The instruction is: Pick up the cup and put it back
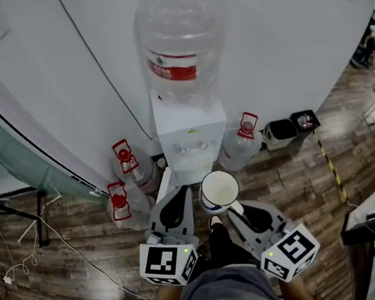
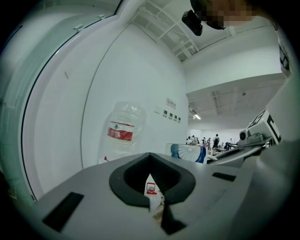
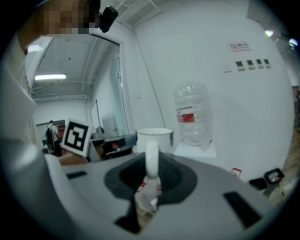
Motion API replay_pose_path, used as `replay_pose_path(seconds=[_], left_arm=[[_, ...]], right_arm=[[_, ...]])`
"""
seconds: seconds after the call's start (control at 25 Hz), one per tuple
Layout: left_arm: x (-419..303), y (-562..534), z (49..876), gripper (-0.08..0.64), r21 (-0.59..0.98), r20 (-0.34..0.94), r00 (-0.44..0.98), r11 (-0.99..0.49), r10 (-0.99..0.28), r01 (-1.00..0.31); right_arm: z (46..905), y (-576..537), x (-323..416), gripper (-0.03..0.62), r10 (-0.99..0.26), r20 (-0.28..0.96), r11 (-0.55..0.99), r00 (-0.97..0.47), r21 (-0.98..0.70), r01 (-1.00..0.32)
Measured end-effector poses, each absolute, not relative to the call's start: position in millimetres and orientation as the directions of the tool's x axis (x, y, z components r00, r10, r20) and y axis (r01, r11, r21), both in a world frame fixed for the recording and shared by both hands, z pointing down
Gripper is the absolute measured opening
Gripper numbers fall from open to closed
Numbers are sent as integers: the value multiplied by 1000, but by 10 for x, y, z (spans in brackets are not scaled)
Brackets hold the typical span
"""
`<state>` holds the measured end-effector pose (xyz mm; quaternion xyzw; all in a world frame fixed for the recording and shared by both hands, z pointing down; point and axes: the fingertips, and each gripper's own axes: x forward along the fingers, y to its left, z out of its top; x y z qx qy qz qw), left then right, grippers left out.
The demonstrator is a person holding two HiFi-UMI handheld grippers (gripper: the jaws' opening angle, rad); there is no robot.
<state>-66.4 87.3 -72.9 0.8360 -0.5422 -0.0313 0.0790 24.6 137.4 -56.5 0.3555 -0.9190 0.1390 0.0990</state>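
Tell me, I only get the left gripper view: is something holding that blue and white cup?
Observer: Yes. The right gripper holds the cup, clamped on its handle, as the right gripper view shows.
Operator: What's on the floor ahead?
Observer: In the head view, three spare bottles with red caps flank a white water dispenser.
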Motion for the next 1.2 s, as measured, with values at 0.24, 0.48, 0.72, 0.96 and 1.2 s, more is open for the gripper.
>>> replay_pose_path(seconds=[0.24,0.48,0.72,0.96,1.2], left_arm=[[-727,819,-751,6,191,17,403,-393,-915,-900],[-745,735,-759,6,192,3,398,-390,-917,-900],[-690,482,-643,6,201,13,391,-381,-920,-903],[-556,40,-536,7,201,35,389,-375,-920,-905],[-410,-430,-501,6,189,31,382,-369,-924,-910]], right_arm=[[-536,1299,253,74,-634,287,699,-719,-185,-690],[-505,1169,295,74,-645,284,687,-710,-192,-701],[-412,891,338,74,-639,281,690,-716,-203,-695],[-290,452,435,74,-622,294,698,-726,-214,-684],[-290,24,580,74,-613,266,724,-744,-189,-664]])
